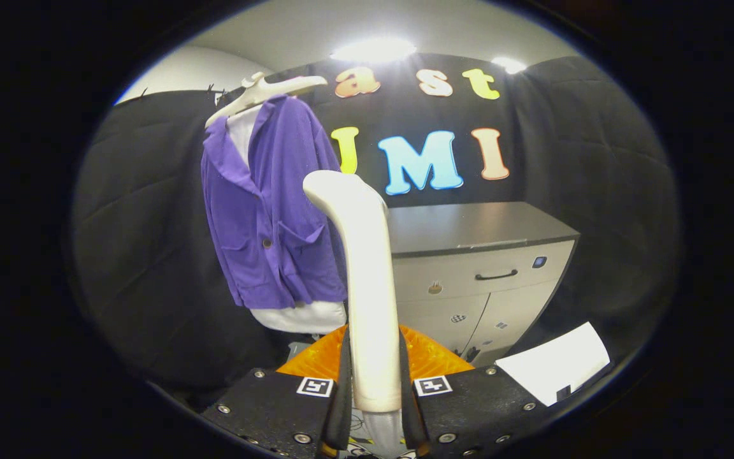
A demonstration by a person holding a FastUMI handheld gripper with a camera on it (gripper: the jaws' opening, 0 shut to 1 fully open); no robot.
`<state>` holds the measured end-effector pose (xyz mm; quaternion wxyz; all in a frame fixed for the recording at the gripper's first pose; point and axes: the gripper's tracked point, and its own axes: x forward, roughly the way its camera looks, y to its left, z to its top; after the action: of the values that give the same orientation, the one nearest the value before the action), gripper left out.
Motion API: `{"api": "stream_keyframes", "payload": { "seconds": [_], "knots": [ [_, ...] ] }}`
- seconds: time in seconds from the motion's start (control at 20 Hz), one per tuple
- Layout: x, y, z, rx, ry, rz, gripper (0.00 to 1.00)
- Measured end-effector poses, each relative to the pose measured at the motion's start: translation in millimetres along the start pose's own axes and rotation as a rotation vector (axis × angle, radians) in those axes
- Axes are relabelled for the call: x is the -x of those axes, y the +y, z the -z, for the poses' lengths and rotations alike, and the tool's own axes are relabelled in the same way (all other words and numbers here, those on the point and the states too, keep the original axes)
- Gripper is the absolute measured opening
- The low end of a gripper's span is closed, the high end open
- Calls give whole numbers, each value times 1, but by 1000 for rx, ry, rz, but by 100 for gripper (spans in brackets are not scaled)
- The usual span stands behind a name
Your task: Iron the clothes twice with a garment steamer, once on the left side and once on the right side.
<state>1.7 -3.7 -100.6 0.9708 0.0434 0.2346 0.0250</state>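
Your hand-held gripper [374,408] is clamped on the garment steamer [367,280]: both fingers press the sides of its handle, one each side, w/ the handle running straight up btwn them. Steamer is upright; its head bends over at the top toward the clothes side. Colour cream/off-white, smooth.

Clothes: purple jacket [271,210] on a pale hanger [265,92], hung in front of the booth wall, beyond the fingers and to the left of the steamer head. Jacket front faces you, collar open, two patch pockets low down, one button visible near centre. A white garment [300,315] shows under it, at the neck opening and below the hem. Steamer head overlaps the jacket's right edge in this view; can't tell whether it's touching the cloth or just in front of it.

Behind the steamer to the right: a cabinet [482,268] w/ dark top, light front, one drawer w/ dark handle, two doors beneath. Its top looks bare.

An orange thing [431,357] sits just ahead of the fingers, either side of the steamer handle; can't ID it. White sheet [555,370] lies low on the right, near the cabinet's foot.

Two ceiling lights on above.
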Motion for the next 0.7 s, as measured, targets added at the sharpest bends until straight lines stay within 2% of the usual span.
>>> {"api": "stream_keyframes", "payload": {
  "seconds": [0.4,0.55,0.7],
  "knots": [
    [36,21,-89,-17,-226,-25,32],
    [40,24,-100,-27,-282,-16,33],
    [35,19,-95,-40,-274,6,33]
  ]
}}
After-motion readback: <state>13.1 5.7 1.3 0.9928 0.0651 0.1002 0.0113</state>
